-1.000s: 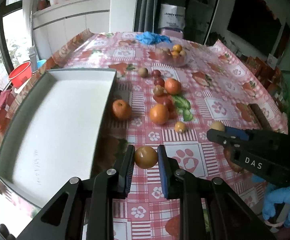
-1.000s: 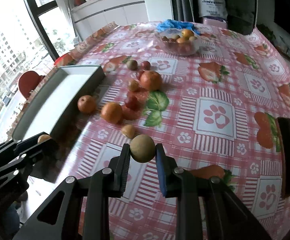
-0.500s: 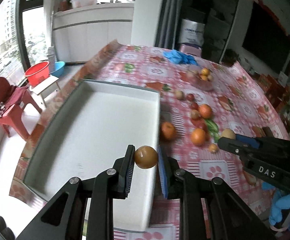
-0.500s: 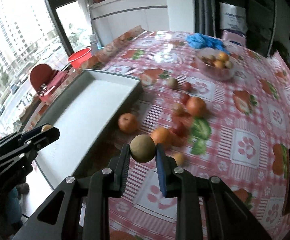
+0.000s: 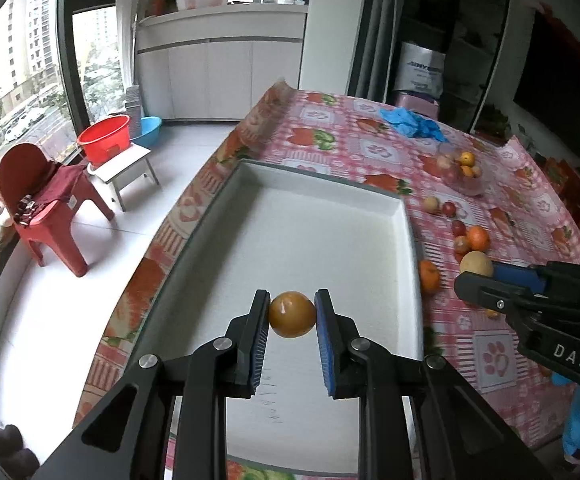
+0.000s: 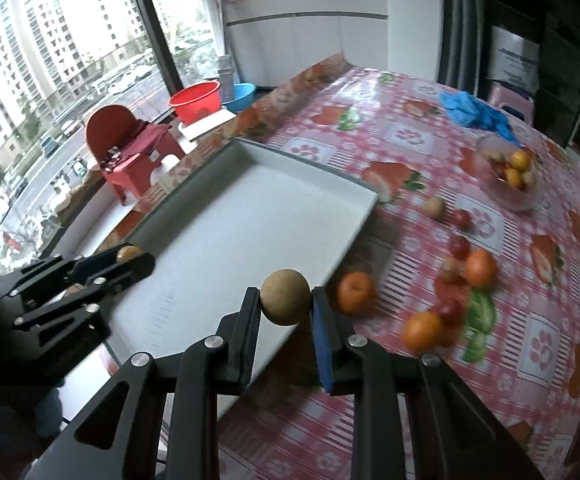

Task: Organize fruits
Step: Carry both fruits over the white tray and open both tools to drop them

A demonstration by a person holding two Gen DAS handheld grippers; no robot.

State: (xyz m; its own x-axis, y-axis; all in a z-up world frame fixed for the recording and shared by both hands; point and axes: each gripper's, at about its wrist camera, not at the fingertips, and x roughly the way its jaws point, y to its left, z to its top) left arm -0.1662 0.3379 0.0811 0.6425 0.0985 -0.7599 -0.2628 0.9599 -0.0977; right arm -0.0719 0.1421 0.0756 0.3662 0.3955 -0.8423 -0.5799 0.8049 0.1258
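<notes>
White tray, fruit held above it.
Left gripper pinches an amber fruit; right gripper pinches a tan fruit at the tray's 3 o'clock rim.

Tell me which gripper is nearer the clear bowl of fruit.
Right. The right gripper hangs over the tray's table-side rim; the left gripper is above the tray, farther from the bowl.

Daylight pours through tall windows; a red plastic chair and red basin stand on the white-tiled floor beside white cabinets.
</notes>
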